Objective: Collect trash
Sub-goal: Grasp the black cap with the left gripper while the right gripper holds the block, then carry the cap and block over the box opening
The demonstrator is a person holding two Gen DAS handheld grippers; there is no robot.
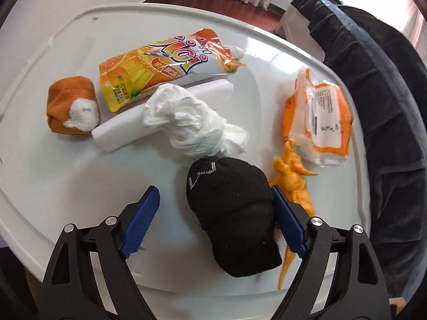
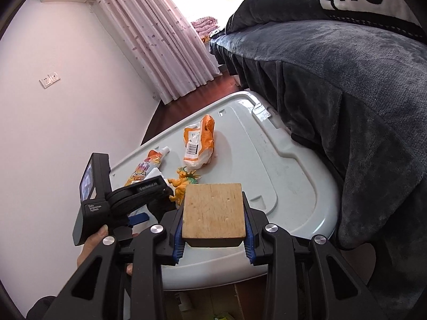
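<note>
1. One white plastic lid (image 1: pixel 66 213), the bearing surface, lay flat beside a dark blanket (image 2: pixel 360 106); every loose item rested on it, none inside a container.
2. Orange drink pouch (image 1: pixel 160 66) lay flat, long axis diagonal, its white spout toward the far right.
3. Orange-and-white wrapper (image 1: pixel 323 122) lay crumpled near the lid's right edge.
4. Crumpled white tissue (image 1: pixel 186 122) sat mid-lid, overlapping a white roll (image 1: pixel 120 130) lying diagonally.
5. Black sock ball (image 1: pixel 232 218) sat between the left gripper's (image 1: pixel 216 224) wide-spread jaws, against the right pad, clear of the left pad.
6. Orange sock ball (image 1: pixel 69 104) sat at the far left.
7. Orange toy dinosaur (image 1: pixel 293 184) lay just right of the black sock, tail toward the camera.
8. Wooden block (image 2: pixel 213 213) was clamped flat between the right gripper's (image 2: pixel 213 236) pads, above the lid's near edge.
</note>
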